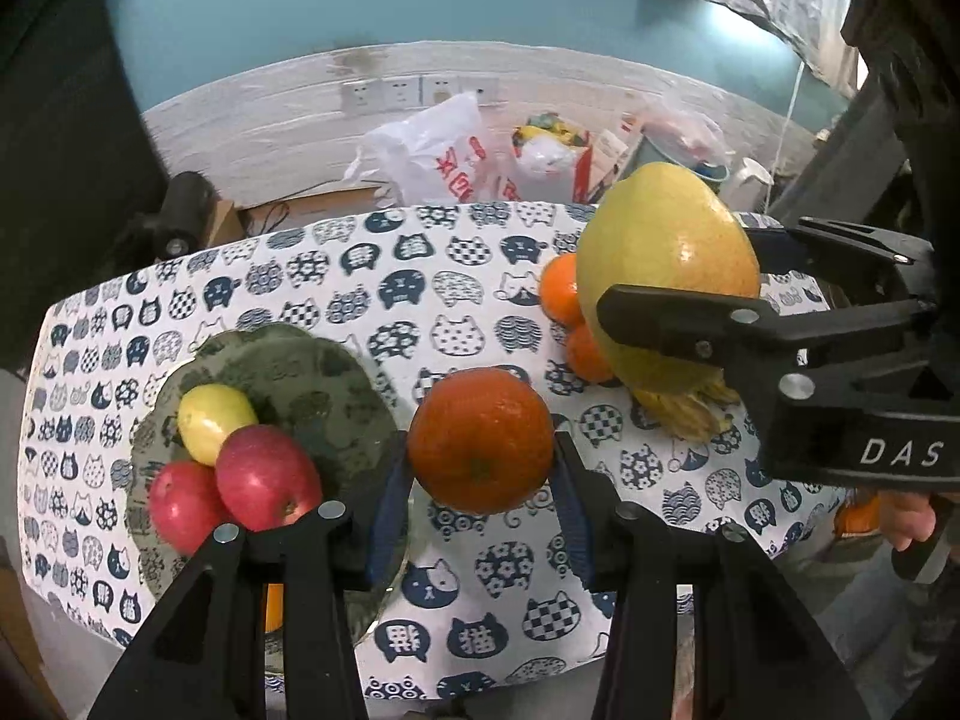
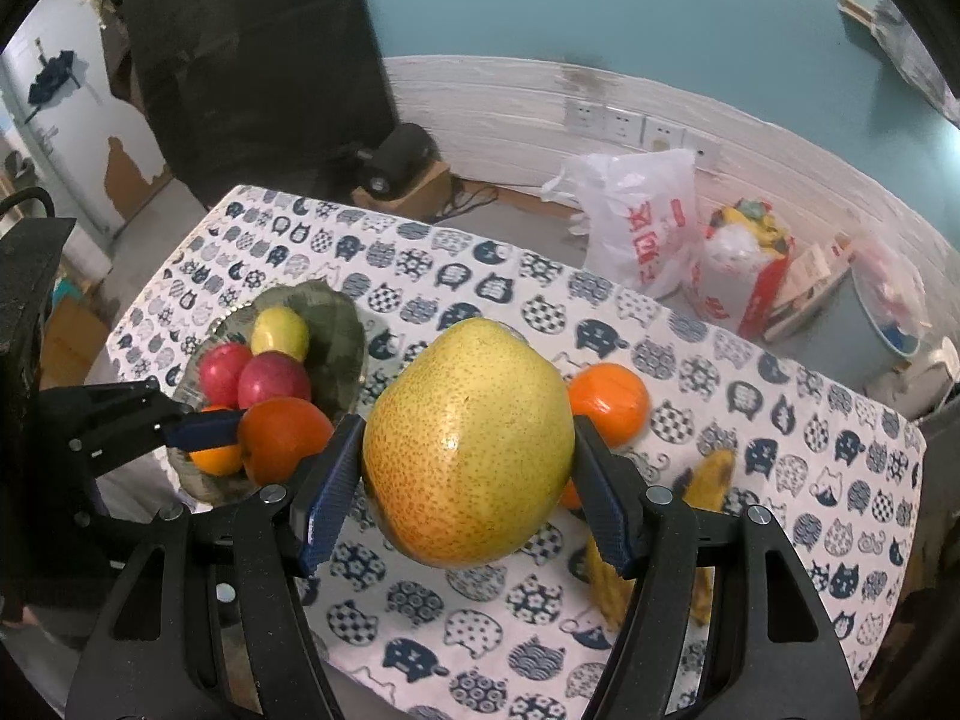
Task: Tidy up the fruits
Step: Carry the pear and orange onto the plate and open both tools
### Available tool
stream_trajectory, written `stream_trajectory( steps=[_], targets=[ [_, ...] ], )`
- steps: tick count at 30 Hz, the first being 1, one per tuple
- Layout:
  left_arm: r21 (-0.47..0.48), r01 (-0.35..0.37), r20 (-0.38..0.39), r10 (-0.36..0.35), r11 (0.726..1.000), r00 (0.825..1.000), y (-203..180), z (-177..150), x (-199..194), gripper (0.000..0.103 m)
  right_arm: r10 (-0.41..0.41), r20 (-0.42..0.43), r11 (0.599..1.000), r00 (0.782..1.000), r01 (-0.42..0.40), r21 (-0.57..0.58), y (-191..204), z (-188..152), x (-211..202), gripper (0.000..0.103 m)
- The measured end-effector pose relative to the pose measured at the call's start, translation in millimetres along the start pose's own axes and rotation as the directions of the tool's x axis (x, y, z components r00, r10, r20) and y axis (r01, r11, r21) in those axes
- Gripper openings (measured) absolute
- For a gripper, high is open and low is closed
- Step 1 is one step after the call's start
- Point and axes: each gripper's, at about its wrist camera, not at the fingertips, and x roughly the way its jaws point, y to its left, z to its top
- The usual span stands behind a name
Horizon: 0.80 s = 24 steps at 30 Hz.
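Note:
My left gripper [image 1: 480, 465] is shut on an orange [image 1: 480, 444], held above the cat-print tablecloth [image 1: 372, 276] just right of a green leaf-shaped plate [image 1: 300, 372]. The plate holds a yellow fruit [image 1: 213, 420] and two red apples [image 1: 267, 477]; the right wrist view also shows an orange [image 2: 219, 461] in it. My right gripper [image 2: 468, 438] is shut on a large yellow-green pear [image 2: 468, 444], lifted clear of the cloth. In the left wrist view that pear [image 1: 666, 264] hangs at the right. On the cloth lie two small oranges [image 1: 561, 294] and bananas [image 1: 690, 408].
Beyond the table's far edge, white and red plastic bags [image 1: 438, 156] and boxes stand on the floor against a white wall. A dark cabinet [image 2: 252, 60] rises at the far left. A person's hand [image 1: 912, 519] shows at the right edge.

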Motion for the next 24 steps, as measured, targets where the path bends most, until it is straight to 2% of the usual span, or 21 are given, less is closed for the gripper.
stream_trajectory(
  steps=[15,24],
  targets=[
    [-0.098,-0.031,-0.003,0.031,0.995,1.000,54.6,-17.7,-5.4,0.046,0.046,-0.034,0.996,0.998,-0.049,-0.074,53.3,26.0,40.6,0.068],
    [-0.178,-0.039,-0.059,0.029,0.983,0.998,89.4,-36.1,9.8,0.046,0.067,-0.084,0.991,0.994,-0.076,-0.111,78.5,34.0,76.9,0.068]
  ],
)
